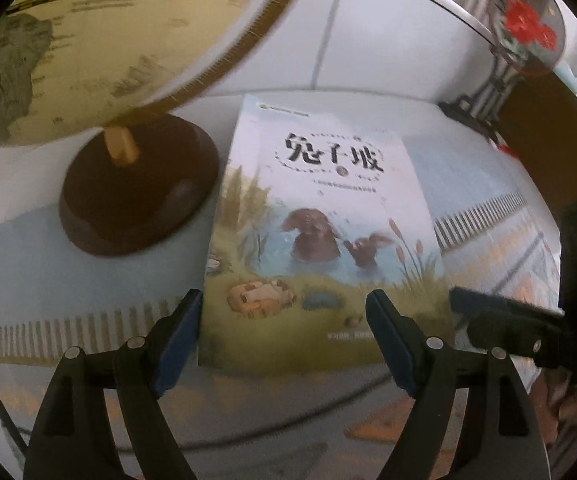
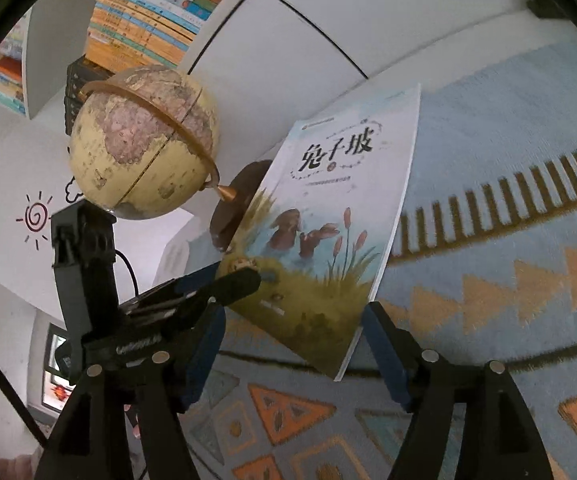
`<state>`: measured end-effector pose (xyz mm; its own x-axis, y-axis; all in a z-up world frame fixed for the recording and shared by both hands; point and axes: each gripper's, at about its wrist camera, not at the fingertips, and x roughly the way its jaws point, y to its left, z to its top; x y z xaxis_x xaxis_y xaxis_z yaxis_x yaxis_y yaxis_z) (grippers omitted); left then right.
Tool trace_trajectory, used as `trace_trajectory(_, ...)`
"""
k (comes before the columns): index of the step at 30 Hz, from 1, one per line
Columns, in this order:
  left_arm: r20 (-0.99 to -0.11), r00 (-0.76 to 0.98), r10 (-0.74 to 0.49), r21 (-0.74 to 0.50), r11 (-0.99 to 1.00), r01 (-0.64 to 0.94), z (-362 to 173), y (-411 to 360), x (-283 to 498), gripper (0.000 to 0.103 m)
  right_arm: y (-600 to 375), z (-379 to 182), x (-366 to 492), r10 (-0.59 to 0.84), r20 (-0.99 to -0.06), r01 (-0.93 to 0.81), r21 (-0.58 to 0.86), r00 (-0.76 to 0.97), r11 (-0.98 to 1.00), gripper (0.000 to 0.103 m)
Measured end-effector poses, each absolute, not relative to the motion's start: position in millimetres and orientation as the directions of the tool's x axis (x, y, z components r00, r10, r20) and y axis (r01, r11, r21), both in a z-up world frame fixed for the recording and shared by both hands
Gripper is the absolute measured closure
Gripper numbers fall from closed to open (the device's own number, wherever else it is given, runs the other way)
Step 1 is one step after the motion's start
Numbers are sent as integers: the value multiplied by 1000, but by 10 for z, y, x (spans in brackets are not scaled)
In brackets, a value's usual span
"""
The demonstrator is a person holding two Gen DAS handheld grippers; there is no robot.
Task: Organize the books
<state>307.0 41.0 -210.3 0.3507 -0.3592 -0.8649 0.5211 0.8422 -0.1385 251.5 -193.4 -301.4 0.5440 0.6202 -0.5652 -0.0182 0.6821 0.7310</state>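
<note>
A picture book (image 1: pixel 320 216) with rabbits on its cover lies on the patterned rug (image 1: pixel 88 280), its left edge just beside the dark base of a globe (image 1: pixel 136 188) at ten o'clock. The left tool (image 1: pixel 284 320) hovers over the book's near edge, fingers spread wide and holding nothing. The right tool (image 2: pixel 292 344) is likewise wide open and empty, the book's near corner between its fingers.

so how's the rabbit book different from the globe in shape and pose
The rabbit book is thin, flat and rectangular; the globe is a round ball. The book lies with its cover facing up, while the globe is raised on a dark round base. Both sit on the patterned rug, side by side.
</note>
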Motion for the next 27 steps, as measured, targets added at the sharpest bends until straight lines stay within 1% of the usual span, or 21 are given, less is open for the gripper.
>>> trace_trajectory(4, -872, 289, -396, -188, 815, 548, -2093, 385, 2714, 24, -2058, -3017, 2181, 656, -566, -12, 752, 499, 659, 32)
trace_trajectory(10, -865, 183, -468, -293, 765, 574, -2067, 368, 1888, 24, -2415, -3008, 1287, 700, -519, 100, 831, 490, 547, 32)
trace_trajectory(11, -863, 143, -485, -322, 746, 583, -2080, 365, 1704, 24, -2476, -2985, 1083, 696, -530, 119, 828, 483, 548, 32)
trace_trajectory(13, -861, 77, -503, -369, 721, 586, -2149, 346, 1457, 24, -2558, -2937, 809, 663, -582, 152, 794, 471, 589, 32)
trace_trajectory(15, -886, 91, -455, -317, 736, 598, -2243, 322, 1288, 24, -2619, -2883, 627, 567, -661, 189, 717, 492, 671, 32)
trace_trajectory(17, -897, 132, -421, -275, 768, 578, -2292, 308, 1326, 24, -2635, -2857, 584, 500, -692, 200, 668, 521, 716, 32)
trace_trajectory(18, -891, 140, -432, -285, 772, 567, -2282, 292, 1345, 24, -2625, -2854, 605, 482, -702, 204, 653, 525, 730, 32)
trace_trajectory(19, -874, 151, -463, -318, 777, 543, -2265, 291, 1414, 24, -2595, -2843, 639, 468, -703, 194, 642, 536, 742, 32)
trace_trajectory(21, -858, 161, -487, -344, 779, 524, -2288, 199, 1495, 23, -2521, -2845, 695, 443, -711, 177, 615, 546, 768, 31)
trace_trajectory(22, -862, 167, -478, -333, 783, 525, -2315, 141, 1521, 22, -2473, -2832, 745, 422, -721, 162, 587, 550, 793, 30)
trace_trajectory(23, -862, 189, -471, -310, 783, 539, -2312, 106, 1513, 22, -2430, -2825, 785, 410, -730, 148, 566, 546, 811, 27)
trace_trajectory(24, -865, 191, -465, -299, 780, 549, -2329, 42, 1494, 22, -2374, -2823, 837, 424, -729, 123, 565, 537, 816, 26)
trace_trajectory(25, -868, 201, -455, -280, 780, 559, -2334, -8, 1485, 22, -2378, -2837, 824, 441, -718, 114, 580, 539, 806, 25)
trace_trajectory(26, -871, 192, -453, -279, 776, 565, -2343, -59, 1478, 19, -2386, -2862, 836, 477, -695, 107, 618, 538, 779, 20)
trace_trajectory(27, -876, 190, -443, -271, 778, 567, -2346, -89, 1475, 19, -2413, -2883, 845, 500, -667, 120, 657, 552, 744, 15)
